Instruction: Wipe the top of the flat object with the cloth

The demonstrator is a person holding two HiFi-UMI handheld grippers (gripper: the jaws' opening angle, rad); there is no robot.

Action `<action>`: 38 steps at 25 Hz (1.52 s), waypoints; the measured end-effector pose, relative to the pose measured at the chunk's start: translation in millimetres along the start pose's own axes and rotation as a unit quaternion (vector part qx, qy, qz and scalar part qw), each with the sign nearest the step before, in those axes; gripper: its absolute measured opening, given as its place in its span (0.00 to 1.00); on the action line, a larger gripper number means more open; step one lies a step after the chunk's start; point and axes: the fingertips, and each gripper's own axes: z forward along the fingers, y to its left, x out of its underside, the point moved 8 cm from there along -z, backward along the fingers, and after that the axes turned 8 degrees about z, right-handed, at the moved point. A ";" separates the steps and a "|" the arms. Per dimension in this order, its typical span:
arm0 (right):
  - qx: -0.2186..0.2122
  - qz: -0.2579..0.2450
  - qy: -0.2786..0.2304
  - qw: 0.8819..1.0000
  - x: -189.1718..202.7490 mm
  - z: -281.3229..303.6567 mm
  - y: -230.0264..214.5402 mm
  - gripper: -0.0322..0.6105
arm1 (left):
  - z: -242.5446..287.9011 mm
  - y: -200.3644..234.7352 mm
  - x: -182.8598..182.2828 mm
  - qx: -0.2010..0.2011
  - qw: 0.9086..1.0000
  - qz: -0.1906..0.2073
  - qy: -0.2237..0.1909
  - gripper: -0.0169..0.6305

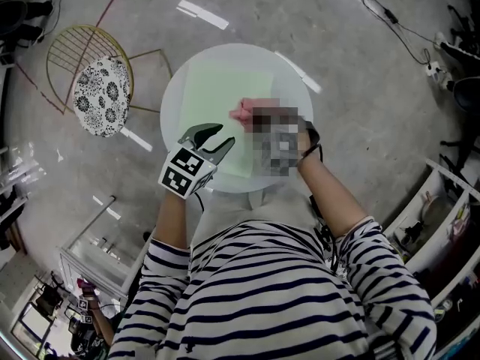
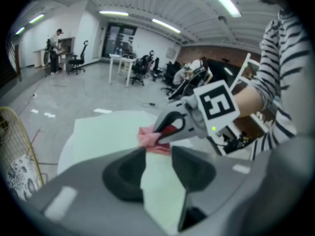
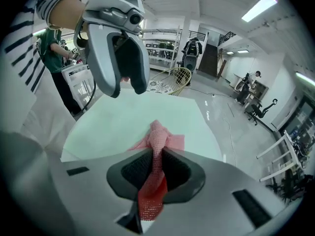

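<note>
A pale green flat sheet [image 1: 217, 88] lies on a round white table [image 1: 174, 100]. A pink cloth [image 1: 244, 112] rests bunched on the sheet's right part. My right gripper [image 3: 156, 156] is shut on the cloth [image 3: 160, 134], which trails forward from between its pads onto the sheet [image 3: 123, 122]. In the head view a mosaic patch covers most of this gripper. My left gripper [image 1: 223, 135] is over the sheet's near left edge, jaws apart, nothing pinched. In the left gripper view the sheet [image 2: 108, 132] shows through the gap of the left gripper [image 2: 160, 156], and beyond are the right gripper [image 2: 160, 132] and the cloth [image 2: 147, 137].
A gold wire chair with a black-and-white cushion [image 1: 101, 96] stands left of the table. Cables [image 1: 390, 13] run over the concrete floor at the far right. Shelving [image 1: 442, 216] stands at the right. A person [image 2: 56, 41] stands at desks in the background.
</note>
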 end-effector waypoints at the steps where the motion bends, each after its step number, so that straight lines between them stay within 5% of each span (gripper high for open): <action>1: -0.004 0.003 0.001 1.000 0.2 -0.4 6.8 0.12 | -1.1 0.7 0.6 0.000 1.000 0.002 0.001 0.28; 19: -0.088 0.019 0.013 0.996 0.8 -8.6 112.3 0.12 | 19.9 31.9 -21.2 -0.010 0.997 0.059 0.043 0.28; 27: -0.178 0.003 0.029 0.984 7.8 -15.0 134.9 0.12 | 31.2 48.7 -22.4 -0.029 0.997 0.034 0.059 0.28; 31: -0.225 0.033 0.015 0.974 3.6 -21.7 130.9 0.12 | 31.3 49.0 -16.2 -0.027 0.997 0.026 0.062 0.28; 34: -0.195 0.093 -0.009 0.976 4.5 -27.8 95.7 0.12 | 33.6 49.1 -11.4 -0.021 0.997 0.026 0.071 0.28; 38: -0.078 0.170 -0.019 0.982 21.0 -34.2 19.7 0.12 | 41.0 53.0 -5.5 -0.018 0.995 0.042 0.094 0.28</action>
